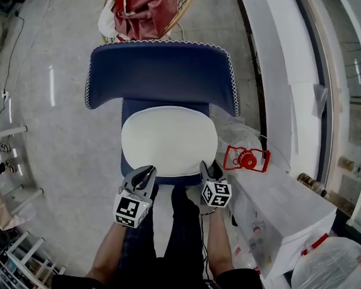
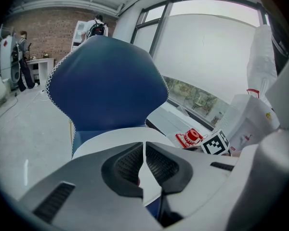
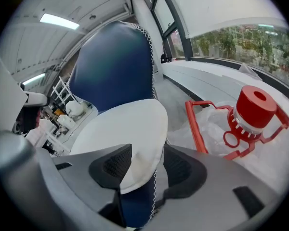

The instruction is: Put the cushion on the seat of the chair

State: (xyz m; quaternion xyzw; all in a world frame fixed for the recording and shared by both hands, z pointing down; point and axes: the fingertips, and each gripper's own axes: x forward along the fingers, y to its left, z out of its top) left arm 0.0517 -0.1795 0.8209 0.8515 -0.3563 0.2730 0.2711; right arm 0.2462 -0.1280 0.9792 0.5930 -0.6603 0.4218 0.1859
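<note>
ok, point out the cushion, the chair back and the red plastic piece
cushion (image 1: 168, 140), head view, middle of its white top
chair back (image 1: 162, 74), head view, centre of blue panel
red plastic piece (image 3: 253, 112), right gripper view, side of its round cap

The cushion (image 1: 168, 140) is a plain white, rounded oval pad, thin at its rim, lying flat on the seat (image 1: 177, 179) of the chair (image 1: 162, 77). It covers nearly the whole seat, so only narrow strips of dark blue show at the far left corner and along the near edge. The chair is upholstered in dark blue with white zigzag stitching along its edges, and its wide, curved backrest (image 1: 162, 65) stands upright at the far side. The left gripper (image 1: 145, 172) pinches the cushion's near-left rim; the near-right rim sits between the parted jaws of the right gripper (image 1: 209, 168).
</note>
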